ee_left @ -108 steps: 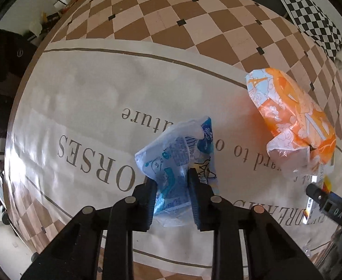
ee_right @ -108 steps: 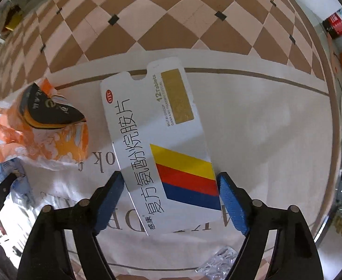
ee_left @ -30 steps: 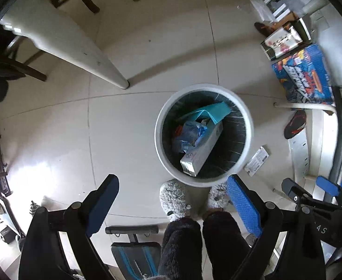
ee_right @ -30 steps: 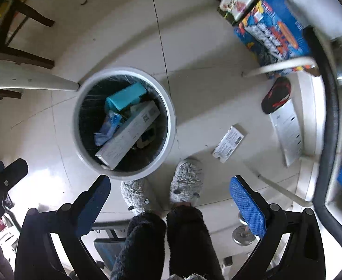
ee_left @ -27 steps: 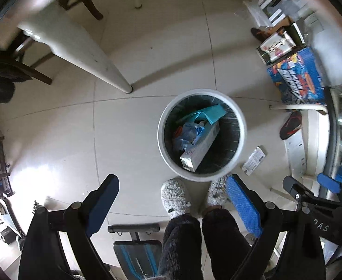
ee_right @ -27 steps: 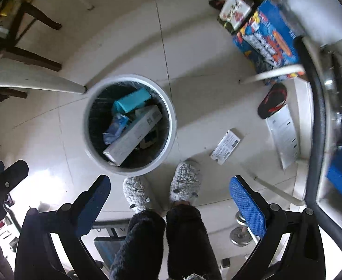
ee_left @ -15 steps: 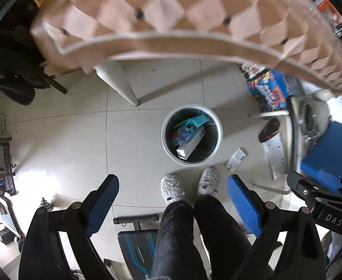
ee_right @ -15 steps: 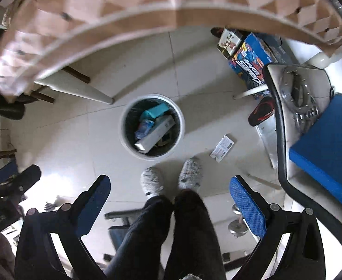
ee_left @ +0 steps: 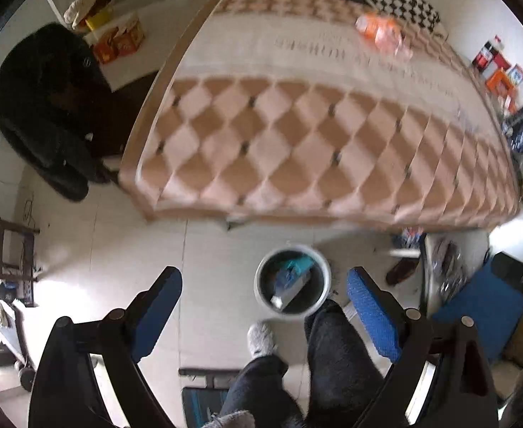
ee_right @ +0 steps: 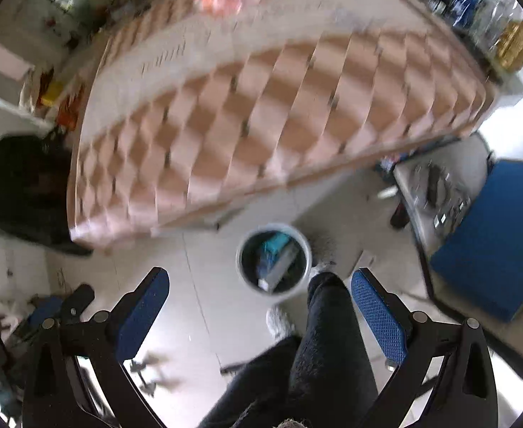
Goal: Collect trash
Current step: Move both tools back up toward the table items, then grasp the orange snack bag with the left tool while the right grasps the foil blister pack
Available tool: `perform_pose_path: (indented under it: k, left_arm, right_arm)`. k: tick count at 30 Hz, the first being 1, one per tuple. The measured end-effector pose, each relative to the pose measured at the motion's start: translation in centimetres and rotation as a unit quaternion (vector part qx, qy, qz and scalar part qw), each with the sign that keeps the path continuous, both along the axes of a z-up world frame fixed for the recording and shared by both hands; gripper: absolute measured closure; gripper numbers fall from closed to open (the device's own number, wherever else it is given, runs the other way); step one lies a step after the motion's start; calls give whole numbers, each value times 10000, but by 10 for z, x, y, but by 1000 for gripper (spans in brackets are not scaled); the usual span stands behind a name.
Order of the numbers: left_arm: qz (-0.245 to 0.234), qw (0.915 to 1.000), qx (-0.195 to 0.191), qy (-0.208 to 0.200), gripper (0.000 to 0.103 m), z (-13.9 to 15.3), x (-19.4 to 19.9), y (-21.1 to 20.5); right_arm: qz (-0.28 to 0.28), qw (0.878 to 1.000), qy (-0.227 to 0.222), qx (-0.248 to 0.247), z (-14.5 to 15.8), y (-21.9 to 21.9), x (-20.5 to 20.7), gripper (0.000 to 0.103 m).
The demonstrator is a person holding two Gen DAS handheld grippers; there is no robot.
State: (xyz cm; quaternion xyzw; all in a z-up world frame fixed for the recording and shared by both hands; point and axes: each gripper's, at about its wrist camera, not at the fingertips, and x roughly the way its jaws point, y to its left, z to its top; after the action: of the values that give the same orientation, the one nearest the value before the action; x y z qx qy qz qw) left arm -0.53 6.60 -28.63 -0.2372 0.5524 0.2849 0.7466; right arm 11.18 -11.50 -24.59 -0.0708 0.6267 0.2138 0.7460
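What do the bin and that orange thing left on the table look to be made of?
Bin: likely rigid plastic, with a smooth pale rim and a dark inside, perhaps a liner.
Orange bag: apparently thin crinkled plastic film; its crumpled, glossy, printed surface suggests a wrapper, though blur hides detail.

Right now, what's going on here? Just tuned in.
Trash pickup, between loads. The left hand-held gripper and right hand-held gripper are both open and empty, held high above the floor. The bin by the person's feet holds a box and wrappers. An orange wrapper lies on the far side of the table.
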Motion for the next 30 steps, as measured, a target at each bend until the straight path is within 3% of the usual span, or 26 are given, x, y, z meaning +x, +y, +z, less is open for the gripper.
perform_pose_path:
  k: [4, 8, 12, 17, 22, 24, 25, 26, 27, 30]
  left_arm:
    - [31, 9999, 121, -67, 8, 12, 61, 18]
    - [53, 9997, 234, -3, 8, 14, 151, 37]
    - [157, 9992, 310, 176, 8, 2, 233, 58]
    - [219, 9970, 262, 699, 8, -40, 311, 87]
    - [436, 9954, 195, 834, 8, -57, 347, 109]
    - [456, 9959, 183, 759, 8, -54, 360, 114]
    - [464, 9962, 171, 723, 8, -52, 367, 116]
    - [478, 9969, 114, 621, 8, -49, 377, 120]
    - [482, 9974, 48, 527, 10, -46, 383, 123]
    - [494, 9986, -128, 108, 10, -37, 406, 132]
  right_arm:
    - [-506, 9987, -70, 37, 13, -1, 76, 0]
    - [-1157, 9932, 70, 62, -5, -3, 178, 0]
    - [-1814, 9823, 457, -41, -46, 3, 287, 0]
    - [-2183, 9724, 762, -319, -99, 21, 371, 0]
    - [-2417, 9643, 861, -664, -140, 42, 407, 1]
    - [-2405, 9644, 699, -851, -136, 57, 407, 11]
    - [-2393, 9647, 623, -909, -133, 62, 406, 26]
    - [-2363, 9661, 584, -864, -130, 67, 406, 34]
    - [-2232, 9707, 680, -570, -129, 76, 407, 36]
    - [-1741, 9817, 617, -466, -122, 100, 411, 45]
